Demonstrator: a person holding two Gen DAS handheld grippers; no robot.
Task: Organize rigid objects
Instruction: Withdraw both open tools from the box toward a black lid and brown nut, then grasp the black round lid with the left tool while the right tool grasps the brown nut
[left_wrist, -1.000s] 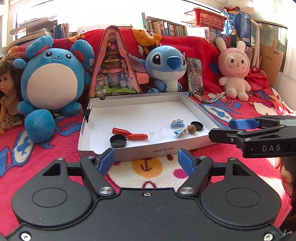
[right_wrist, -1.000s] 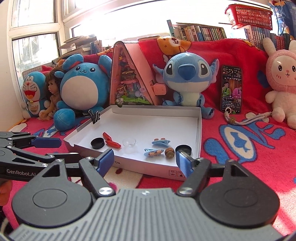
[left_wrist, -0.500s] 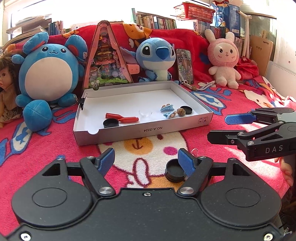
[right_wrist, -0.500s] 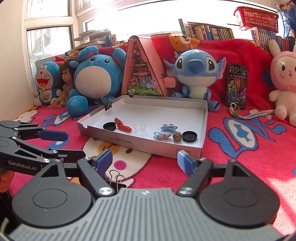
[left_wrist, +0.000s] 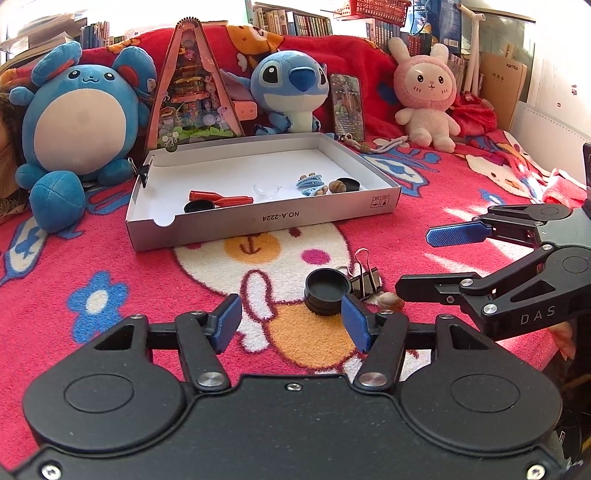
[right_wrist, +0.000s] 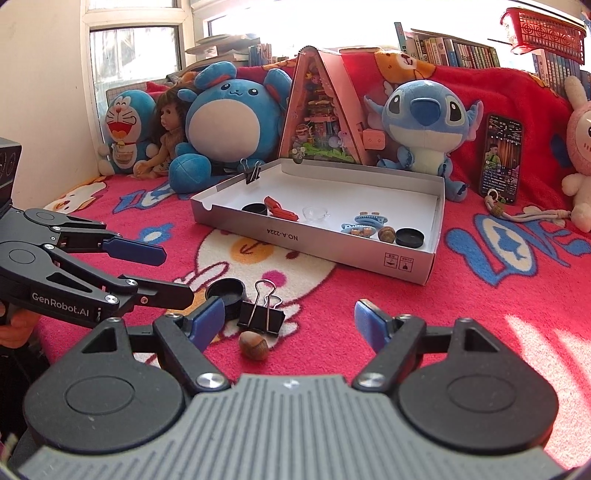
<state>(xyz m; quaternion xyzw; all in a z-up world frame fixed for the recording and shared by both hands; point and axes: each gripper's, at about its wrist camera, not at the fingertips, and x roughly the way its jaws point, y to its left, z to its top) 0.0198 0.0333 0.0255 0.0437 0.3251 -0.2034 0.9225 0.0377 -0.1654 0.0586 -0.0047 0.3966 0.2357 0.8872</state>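
Three small loose things lie together on a bright pink cartoon-print blanket (left_wrist: 110, 258): a round black cap (left_wrist: 327, 289), shallow and open side up; a black binder clip (right_wrist: 261, 314) with its silver wire handles raised; and a brown acorn-like nut (right_wrist: 253, 345). The clip sits just beside the cap, and the nut lies near the clip, on the side closer to the grippers.

The left gripper (left_wrist: 290, 325) hangs low over the blanket, its blue-padded fingers spread wide and holding nothing, with the cap just beyond them. The right gripper (right_wrist: 290, 325) is likewise spread wide and empty, with the nut between its fingers and the clip just ahead.

Farther back rests a shallow white cardboard box (left_wrist: 258, 229). Inside it lie another black cap, red clips, a clear piece, blue hair clips, a nut and a black lid.

Behind the box, plush toys lean against a red blanket: a round blue creature (left_wrist: 81, 125), a blue Stitch (left_wrist: 291, 92) and a pink rabbit (left_wrist: 424, 96). Shelves of books line the sunlit wall.
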